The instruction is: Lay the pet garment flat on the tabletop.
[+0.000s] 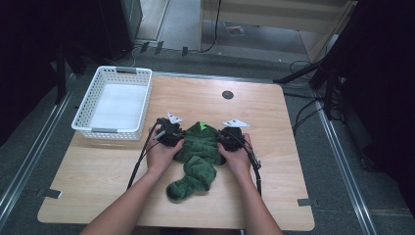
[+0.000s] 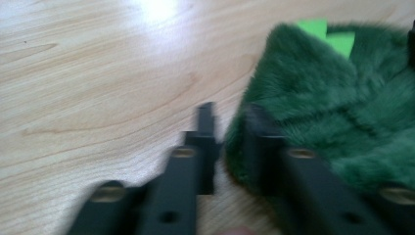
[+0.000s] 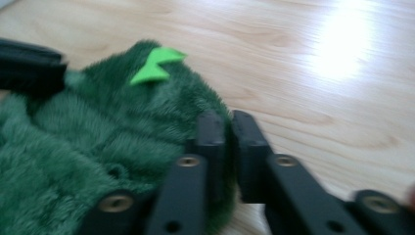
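A person sits at a wooden table [image 1: 98, 171] with a gripper in each hand, both set against a green plush garment [image 1: 198, 156] that lies crumpled near the table's middle. A bright green tag [image 1: 202, 127] shows at its far edge. Part of the plush trails toward the person in a thick roll.

The left gripper [image 1: 170, 134] sits at the garment's left edge. In the left gripper view its jaws stand close together, with a narrow gap, and the fuzzy edge of the plush [image 2: 333, 112] lies in that gap and against the right-hand jaw; the picture is blurred, so I cannot tell whether the pads truly pinch it.

The right gripper [image 1: 230, 136] sits at the garment's right edge. In the right gripper view its jaws are nearly pressed together, with the plush [image 3: 98, 127] edge bunched around the left-hand jaw and a thin fold seemingly caught between them. The tag [image 3: 154, 63] stands up just beyond.

A white basket [image 1: 90, 105] rests on the table's far left corner, well apart from the garment.
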{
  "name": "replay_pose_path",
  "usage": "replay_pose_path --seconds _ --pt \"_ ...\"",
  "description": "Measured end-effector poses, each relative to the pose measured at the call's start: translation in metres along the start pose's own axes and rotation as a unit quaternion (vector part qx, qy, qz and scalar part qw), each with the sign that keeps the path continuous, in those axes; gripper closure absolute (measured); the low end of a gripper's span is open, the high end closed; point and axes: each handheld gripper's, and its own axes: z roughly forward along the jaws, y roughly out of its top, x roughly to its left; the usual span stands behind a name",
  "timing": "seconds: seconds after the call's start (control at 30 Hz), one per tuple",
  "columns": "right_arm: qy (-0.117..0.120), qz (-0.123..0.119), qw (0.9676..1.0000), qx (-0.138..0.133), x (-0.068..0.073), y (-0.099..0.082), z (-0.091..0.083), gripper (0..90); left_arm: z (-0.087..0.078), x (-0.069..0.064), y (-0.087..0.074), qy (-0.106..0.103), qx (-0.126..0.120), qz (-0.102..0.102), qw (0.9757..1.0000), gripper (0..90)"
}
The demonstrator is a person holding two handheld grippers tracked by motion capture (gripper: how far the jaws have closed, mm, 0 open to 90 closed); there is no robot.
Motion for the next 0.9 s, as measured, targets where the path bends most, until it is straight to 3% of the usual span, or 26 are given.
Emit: replay_pose_path --seconds 0.07,0.17,0.37,0.47,0.57,0.63,0.7,0.77,0.83,0.9 --pt "0.001 0.029 0.9995 -0.015 -0.005 0.001 -0.009 62.4 -0.013 0.002 0.001 -0.001 -0.034 -0.011 0.9994 63.7" --pt "0.022 0.042 0.9980 -0.043 -0.010 0.000 -0.032 58.6 -0.034 0.007 0.001 -0.014 -0.067 -0.022 0.9974 53.8" --pt "0.060 0.024 0.9958 -0.066 -0.007 -0.014 -0.082 67.6 -0.064 0.005 -0.015 -0.046 -0.084 -0.017 0.9952 53.7" --pt "0.069 0.012 0.9959 -0.058 0.003 -0.029 -0.095 73.3 -0.069 0.003 -0.027 -0.065 -0.070 -0.024 0.9951 54.9" --pt "0.065 0.007 0.9970 -0.040 0.010 -0.043 -0.096 73.4 -0.070 -0.002 -0.040 -0.082 -0.048 -0.027 0.9951 55.3" --pt "0.068 0.025 0.9970 -0.027 0.010 -0.050 -0.093 68.8 -0.068 -0.006 -0.047 -0.090 -0.038 -0.027 0.9949 54.5" --pt "0.089 0.055 0.9942 -0.027 0.009 -0.054 -0.089 63.6 -0.062 -0.009 -0.053 -0.092 -0.027 -0.029 0.9950 53.7" --pt "0.095 0.052 0.9939 -0.021 0.013 -0.057 -0.082 59.9 -0.057 -0.010 -0.057 -0.095 -0.017 -0.035 0.9947 52.7" --pt "0.092 0.043 0.9948 -0.007 0.017 -0.058 -0.073 62.4 -0.054 -0.010 -0.058 -0.092 -0.017 -0.035 0.9949 55.7" --pt "0.089 0.043 0.9951 0.002 0.020 -0.059 -0.066 72.0 -0.053 -0.011 -0.058 -0.091 -0.021 -0.034 0.9950 66.4"
